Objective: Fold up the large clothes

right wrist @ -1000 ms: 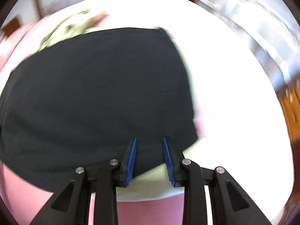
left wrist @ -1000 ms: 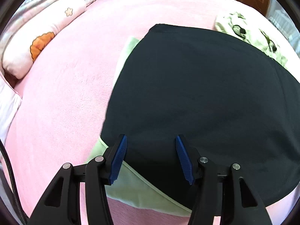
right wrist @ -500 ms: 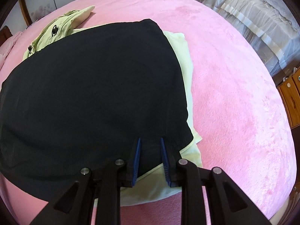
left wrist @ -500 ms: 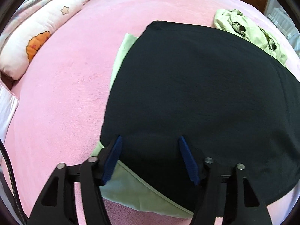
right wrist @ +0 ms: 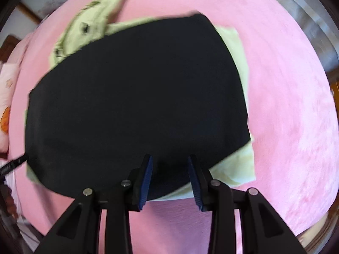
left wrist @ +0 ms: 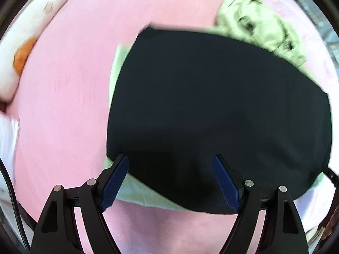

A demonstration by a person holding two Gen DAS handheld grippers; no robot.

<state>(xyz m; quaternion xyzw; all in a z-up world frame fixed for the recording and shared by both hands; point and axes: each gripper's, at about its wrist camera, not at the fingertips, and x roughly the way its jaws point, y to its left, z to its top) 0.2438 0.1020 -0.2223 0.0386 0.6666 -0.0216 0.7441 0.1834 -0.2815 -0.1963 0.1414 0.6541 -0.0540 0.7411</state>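
black garment (left wrist: 211,105) lies released, both jaws opening.

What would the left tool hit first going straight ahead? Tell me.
Most likely the black garment: the left tool, its jaws opening with nothing between them, points at the garment's near edge, just above the pale green cloth. Depth is unclear.

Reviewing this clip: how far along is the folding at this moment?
Done: the black garment lies folded flat over a pale green cloth on the pink bed. In hand: nothing; the left gripper and right gripper are opening, empty, above its near edge. Left: the crumpled green garment behind looks unfolded.
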